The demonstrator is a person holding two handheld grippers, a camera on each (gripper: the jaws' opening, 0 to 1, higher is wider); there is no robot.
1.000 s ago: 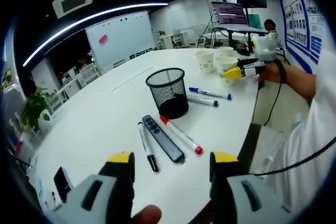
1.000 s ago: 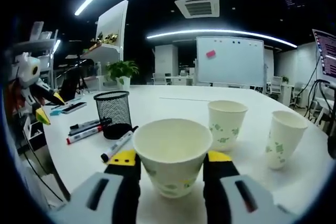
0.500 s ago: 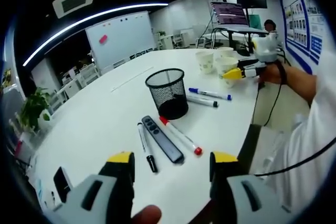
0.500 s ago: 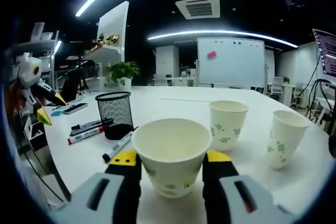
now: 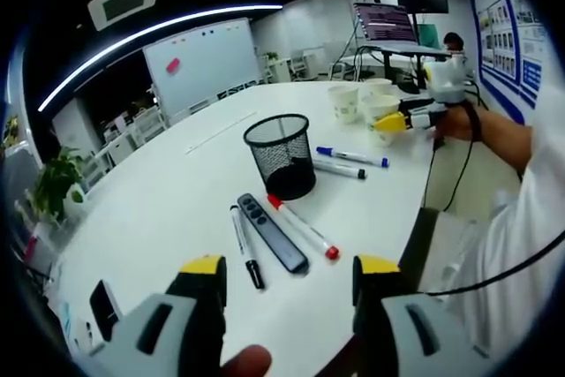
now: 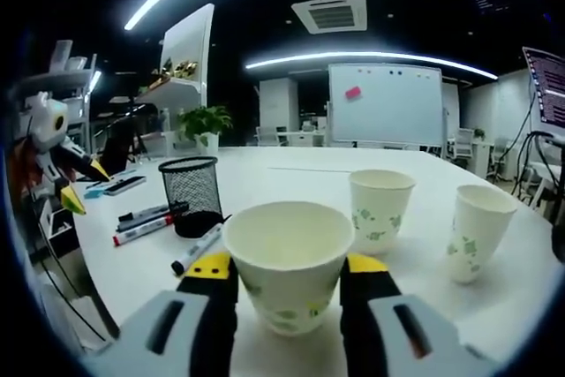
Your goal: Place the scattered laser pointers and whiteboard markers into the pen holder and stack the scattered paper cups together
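A black mesh pen holder (image 5: 282,156) stands mid-table. In front of it lie a black laser pointer (image 5: 274,233), a black marker (image 5: 244,247) and a red-capped marker (image 5: 300,227). A blue-capped marker (image 5: 351,156) and another marker (image 5: 340,169) lie to its right. My left gripper (image 5: 287,275) hovers open above the near table edge, holding nothing. My right gripper (image 6: 287,271) is shut on a white paper cup (image 6: 287,258) standing upright on the table. Two more paper cups (image 6: 381,209) (image 6: 477,231) stand behind it, apart from each other. The pen holder (image 6: 192,192) lies left of the held cup.
A phone (image 5: 106,306) lies near the table's left edge. The white table (image 5: 159,209) has free room left of the pen holder. A person's sleeve (image 5: 538,218) and a cable are at the right. A whiteboard (image 6: 384,103) and a plant (image 6: 205,121) stand beyond the table.
The right jaws have drawn slightly closer against the cup's sides. The left gripper and the pens have not moved.
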